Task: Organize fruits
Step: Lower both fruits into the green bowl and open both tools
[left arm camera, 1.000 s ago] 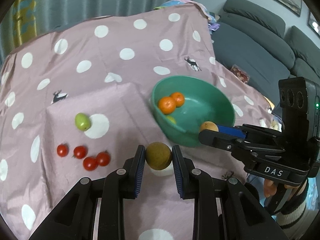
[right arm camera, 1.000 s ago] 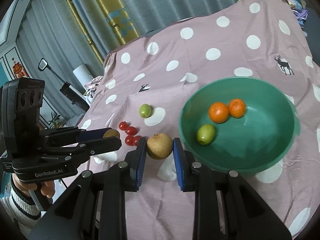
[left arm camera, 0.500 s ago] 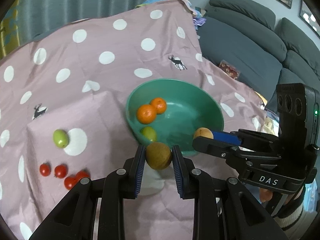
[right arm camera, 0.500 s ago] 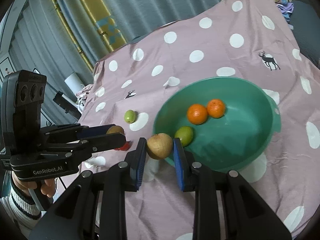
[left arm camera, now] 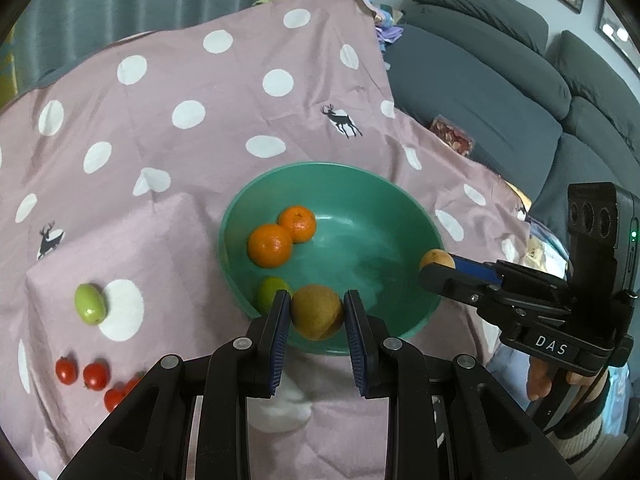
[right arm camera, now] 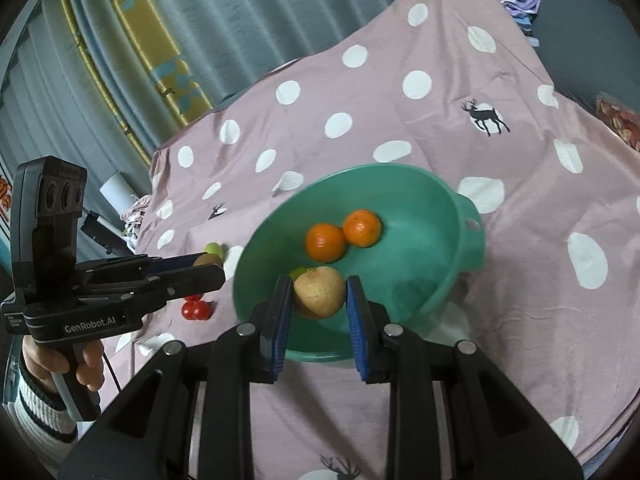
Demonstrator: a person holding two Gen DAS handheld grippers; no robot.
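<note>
Overhead, two claws [left arm camera: 316, 312] [right arm camera: 319, 296], each clamped on one brown fruit [left arm camera: 317, 311] [right arm camera: 320, 291]; two oranges [left arm camera: 269, 245] in one bowl [left arm camera: 384, 188].

"DAS" on right gripper [left arm camera: 437, 267]; "GenRobot.AI" on left gripper [right arm camera: 208, 268]

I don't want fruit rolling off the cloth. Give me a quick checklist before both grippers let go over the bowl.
1. Left gripper shut on brown fruit: ok.
2. Right gripper shut on tan fruit: ok.
3. Both fruits inside the green bowl rim line: cannot tell; each sits near the close rim.
4. Landing space beside the two oranges and green fruit: ok.
5. Bowl sitting level: cannot tell.
6. Fruit left outside, green fruit on cloth and cherry tomatoes: not ok.
</note>
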